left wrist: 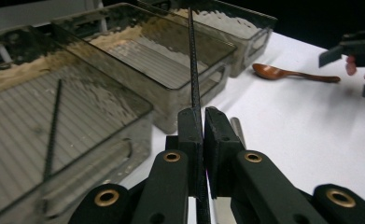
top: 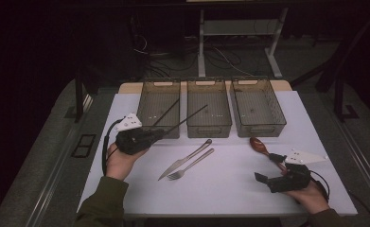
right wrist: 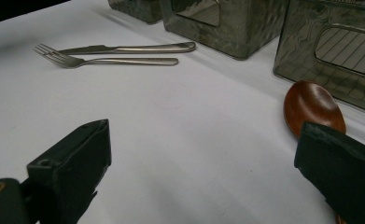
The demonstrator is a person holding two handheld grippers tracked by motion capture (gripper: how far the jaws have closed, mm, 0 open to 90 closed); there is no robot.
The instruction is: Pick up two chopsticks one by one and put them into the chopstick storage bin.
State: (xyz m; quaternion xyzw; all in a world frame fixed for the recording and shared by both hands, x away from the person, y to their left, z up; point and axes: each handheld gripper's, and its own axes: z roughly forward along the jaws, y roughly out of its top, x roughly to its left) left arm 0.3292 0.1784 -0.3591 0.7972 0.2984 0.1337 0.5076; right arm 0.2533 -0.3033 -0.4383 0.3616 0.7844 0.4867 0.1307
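My left gripper (top: pixel 161 134) (left wrist: pixel 202 114) is shut on a thin black chopstick (top: pixel 187 118) (left wrist: pixel 194 70). The stick slants up and right from the jaws, over the front of the middle bin (top: pixel 208 130). A second black chopstick (top: pixel 167 112) (left wrist: pixel 53 126) lies slanted inside the left bin (top: pixel 161 83). At the table's right front, my right gripper (top: pixel 268 167) (right wrist: pixel 203 135) is open with nothing between its jaws. Just beyond its far jaw lies a brown wooden spoon (top: pixel 259 145) (right wrist: pixel 313 107) (left wrist: pixel 287 73).
Three clear plastic bins stand in a row at the back; the right bin (top: pixel 260 130) looks empty. A metal knife (top: pixel 185 160) (right wrist: pixel 124 48) and fork (top: pixel 192 165) (right wrist: pixel 110 60) lie side by side mid-table. White cloth covers the table (top: pixel 230 194).
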